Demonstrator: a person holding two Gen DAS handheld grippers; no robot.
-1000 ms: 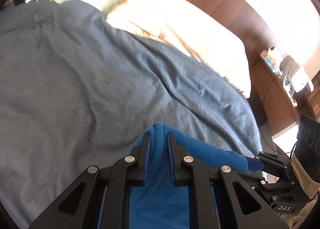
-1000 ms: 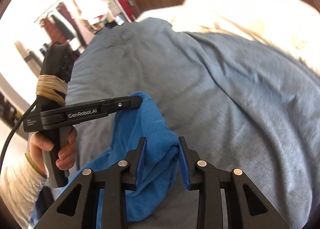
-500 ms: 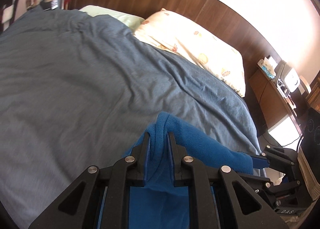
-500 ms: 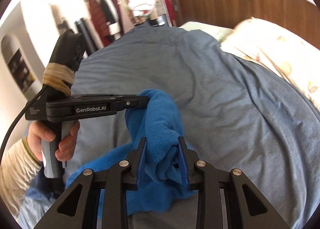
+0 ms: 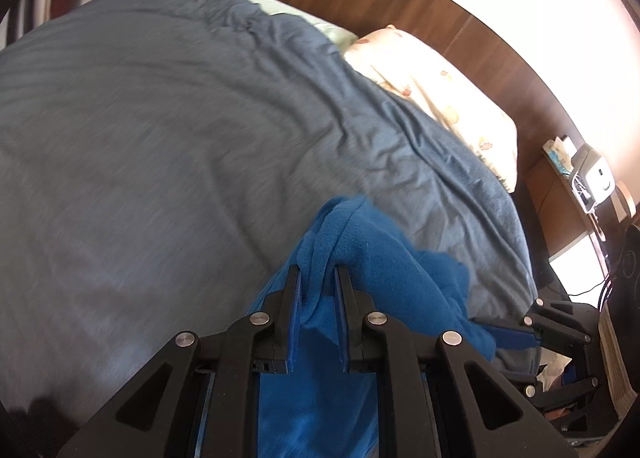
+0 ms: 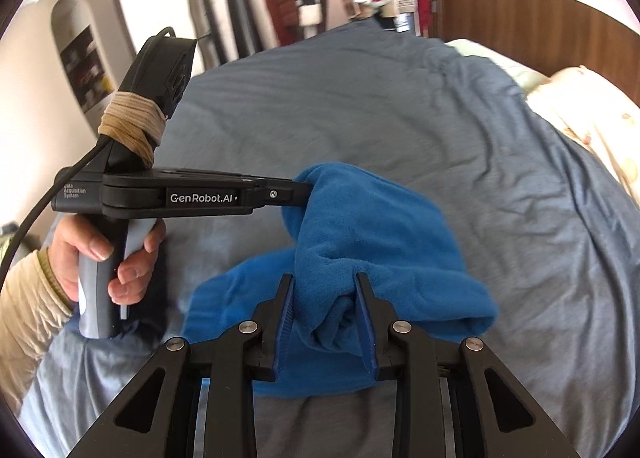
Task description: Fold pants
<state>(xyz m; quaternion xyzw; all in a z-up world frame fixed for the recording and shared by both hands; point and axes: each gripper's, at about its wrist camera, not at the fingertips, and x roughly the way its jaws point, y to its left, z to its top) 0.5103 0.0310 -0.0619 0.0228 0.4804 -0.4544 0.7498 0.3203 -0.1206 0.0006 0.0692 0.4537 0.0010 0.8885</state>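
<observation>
While both grippers hang over the grey-blue duvet (image 6: 400, 105), the blue fleece pants (image 6: 372, 234) sag between them, lower part bunched on it. Left gripper (image 5: 316, 278) is pinched narrow on a fold; right gripper (image 6: 325, 286) clamps a thicker wad.

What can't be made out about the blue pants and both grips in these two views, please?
- Blue pants: both views; bunched and cut off at the bottom edge behind the gripper frames, so legs and waistband can't be told apart.
- Left gripper: right wrist view shows it from the side, tips buried in fleece.
- Right gripper: left wrist view shows only its fingers at the right edge.
- Blanket: left wrist view; motion-blurred.
</observation>
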